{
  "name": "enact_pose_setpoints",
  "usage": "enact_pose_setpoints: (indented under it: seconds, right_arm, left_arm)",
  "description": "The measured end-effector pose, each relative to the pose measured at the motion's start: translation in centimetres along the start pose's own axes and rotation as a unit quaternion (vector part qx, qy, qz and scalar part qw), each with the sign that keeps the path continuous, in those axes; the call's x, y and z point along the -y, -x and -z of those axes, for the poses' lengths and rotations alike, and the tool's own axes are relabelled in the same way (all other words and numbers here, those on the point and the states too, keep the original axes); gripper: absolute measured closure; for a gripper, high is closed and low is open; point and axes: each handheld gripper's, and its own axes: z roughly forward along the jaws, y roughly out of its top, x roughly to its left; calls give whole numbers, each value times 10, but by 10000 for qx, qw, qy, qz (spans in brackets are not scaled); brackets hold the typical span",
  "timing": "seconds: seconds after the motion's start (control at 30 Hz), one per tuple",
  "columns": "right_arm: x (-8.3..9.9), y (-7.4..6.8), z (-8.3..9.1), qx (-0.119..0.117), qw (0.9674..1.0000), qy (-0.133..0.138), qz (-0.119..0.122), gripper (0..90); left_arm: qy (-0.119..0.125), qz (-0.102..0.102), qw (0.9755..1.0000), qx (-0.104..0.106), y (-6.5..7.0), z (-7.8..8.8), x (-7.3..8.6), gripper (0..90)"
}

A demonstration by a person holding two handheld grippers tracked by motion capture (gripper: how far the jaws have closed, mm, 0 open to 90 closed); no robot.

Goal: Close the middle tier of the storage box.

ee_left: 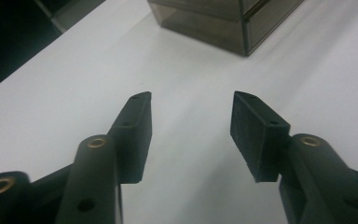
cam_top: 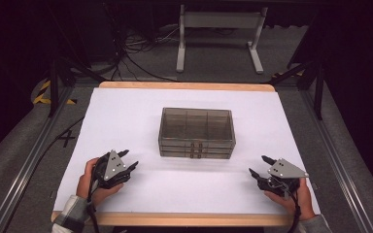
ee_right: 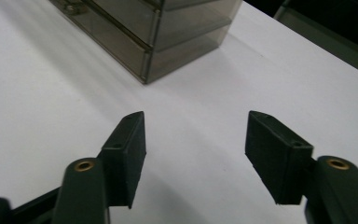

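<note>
A smoky clear plastic drawer box [cam_top: 196,132] stands in the middle of the white table [cam_top: 126,107], its small drawer handles facing the person. My left gripper [cam_top: 129,158] rests low near the front left, held by a hand, jaws open with nothing between them. In the left gripper view my left gripper [ee_left: 192,100] points toward a corner of the box [ee_left: 223,23]. My right gripper [cam_top: 259,165] sits at the front right, open and empty. In the right gripper view my right gripper [ee_right: 196,120] faces the box's other corner [ee_right: 168,32].
The table has a wooden edge [cam_top: 189,219] at the front. Beyond the far side stand a white frame [cam_top: 218,34] and loose cables [cam_top: 131,53] on a grey floor. Metal rails [cam_top: 24,165] run along both sides.
</note>
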Motion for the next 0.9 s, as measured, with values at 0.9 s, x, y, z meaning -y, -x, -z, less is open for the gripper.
enact_pose_setpoints:
  seconds: [0.9]
  right_arm:
    - [49, 42, 20, 675, 9877, 325, -1371, 130]
  left_arm:
    - [506, 1549, 9863, 249, -47, 45, 68, 108]
